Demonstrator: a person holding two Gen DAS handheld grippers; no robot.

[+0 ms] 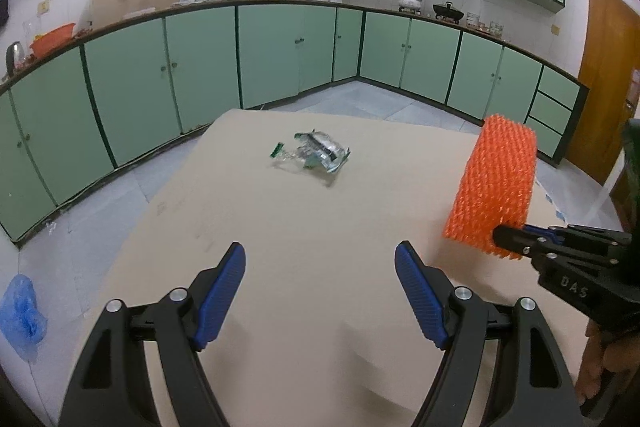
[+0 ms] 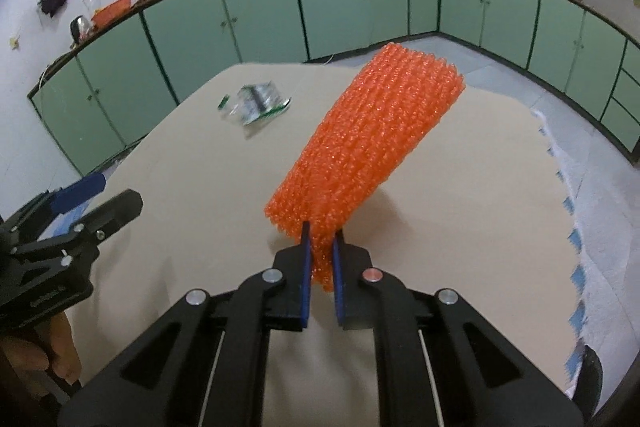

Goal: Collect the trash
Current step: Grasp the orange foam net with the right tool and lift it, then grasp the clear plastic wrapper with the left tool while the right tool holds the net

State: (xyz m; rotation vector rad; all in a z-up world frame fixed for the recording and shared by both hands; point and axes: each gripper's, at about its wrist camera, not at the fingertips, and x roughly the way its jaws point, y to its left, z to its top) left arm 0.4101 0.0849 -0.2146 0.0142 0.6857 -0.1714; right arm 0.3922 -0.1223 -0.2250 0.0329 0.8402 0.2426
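Note:
An orange foam net sleeve (image 2: 372,139) hangs tilted above the beige tabletop (image 2: 460,187), with my right gripper (image 2: 322,231) shut on its lower end. In the left wrist view the same sleeve (image 1: 496,179) is at the right, held by the right gripper (image 1: 502,237). A crumpled clear-and-green plastic wrapper (image 1: 320,155) lies toward the far side of the table (image 1: 300,227), ahead of my left gripper (image 1: 320,251). That gripper is open over bare table with nothing between its fingers. From the right wrist, the wrapper (image 2: 256,103) is far left and the left gripper (image 2: 118,193) is at the left edge.
Green kitchen cabinets (image 1: 280,51) run around the room beyond the table. A blue plastic bag (image 1: 22,315) lies on the tiled floor at the left. A white cloth with blue marks (image 2: 580,187) borders the table's right edge. A person's hand (image 2: 60,351) holds the left tool.

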